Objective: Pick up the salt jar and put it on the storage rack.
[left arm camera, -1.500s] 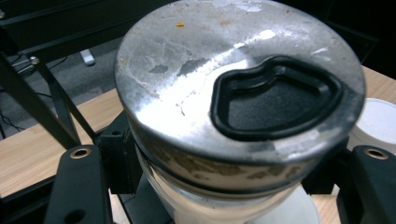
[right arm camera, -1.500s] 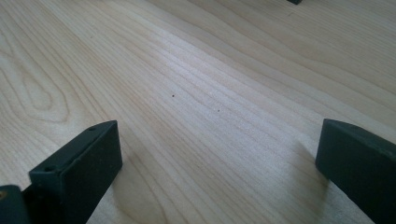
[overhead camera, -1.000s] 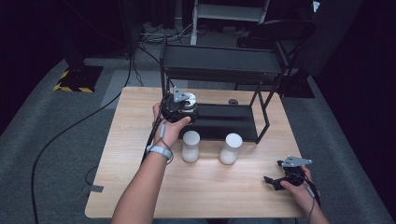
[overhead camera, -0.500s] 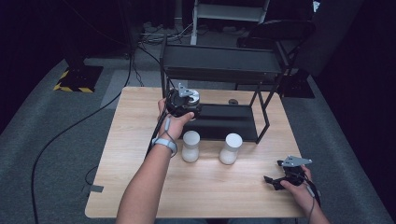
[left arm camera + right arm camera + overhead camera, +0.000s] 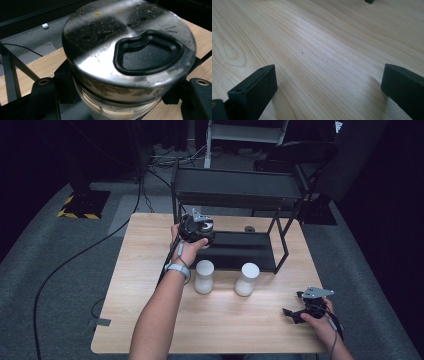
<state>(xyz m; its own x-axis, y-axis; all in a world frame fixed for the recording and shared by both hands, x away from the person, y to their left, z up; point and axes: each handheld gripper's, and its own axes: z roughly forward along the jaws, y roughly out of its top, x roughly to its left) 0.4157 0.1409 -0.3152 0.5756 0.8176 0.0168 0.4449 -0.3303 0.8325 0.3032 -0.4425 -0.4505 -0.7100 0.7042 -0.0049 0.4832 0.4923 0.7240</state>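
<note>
My left gripper is shut on a white jar with a scuffed metal lid; its black jaws press on the jar's sides just below the lid. It holds the jar at the left end of the black rack's lower shelf, and whether the jar rests on the shelf I cannot tell. Two white cylinders stand on the wooden table in front of the rack. My right gripper rests low near the table's front right corner, its jaws open over bare wood.
The black two-shelf rack's upper shelf hangs over the lower one, with slanted legs at its right. A small dark object lies on the table behind the lower shelf. A cable runs across the grey floor at the left.
My left hand has carried the jar a little to the right and farther in toward the rack. The right hand has stayed where it was.
</note>
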